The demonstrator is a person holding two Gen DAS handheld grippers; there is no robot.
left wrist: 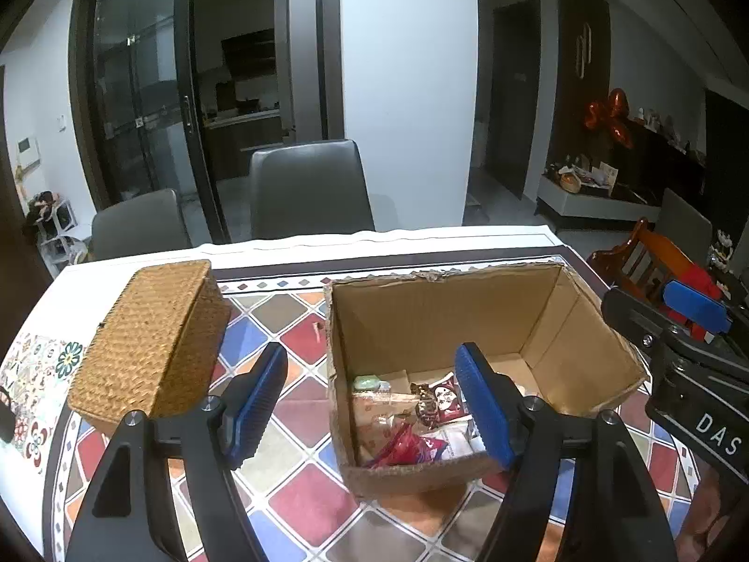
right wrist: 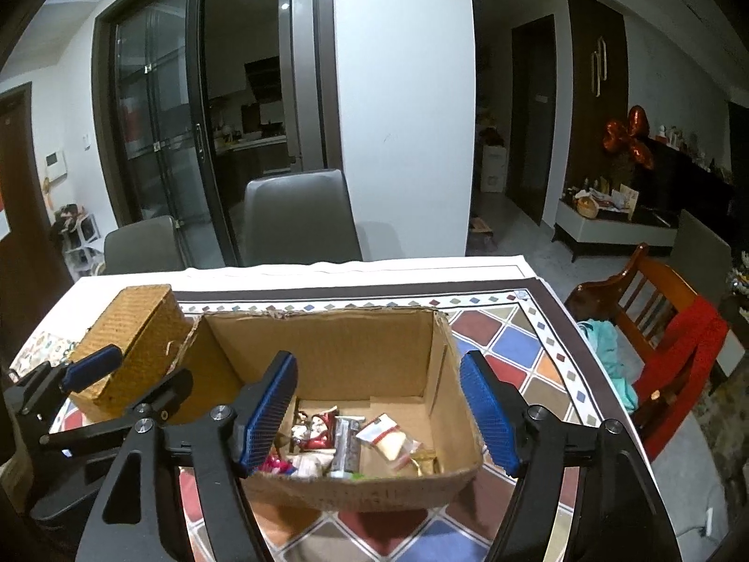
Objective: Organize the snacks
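Note:
An open cardboard box [left wrist: 444, 314] [right wrist: 327, 351] stands on the patterned tablecloth with several wrapped snacks on its floor, among them a red packet [left wrist: 407, 449] and a white packet [right wrist: 388, 435]. My left gripper [left wrist: 374, 398] hangs open above the box's near left corner, one finger outside the wall and one over the inside, holding nothing. My right gripper [right wrist: 381, 403] is open over the front of the box, also holding nothing. Each gripper shows at the edge of the other's view: the right gripper [left wrist: 693, 309] and the left gripper [right wrist: 91, 370].
A lidded wicker basket [left wrist: 150, 342] [right wrist: 135, 328] sits just left of the box. Grey chairs [left wrist: 309, 187] stand behind the table's far edge. A wooden chair [right wrist: 664, 328] draped in red cloth stands to the right. Bare tablecloth [right wrist: 515, 342] lies right of the box.

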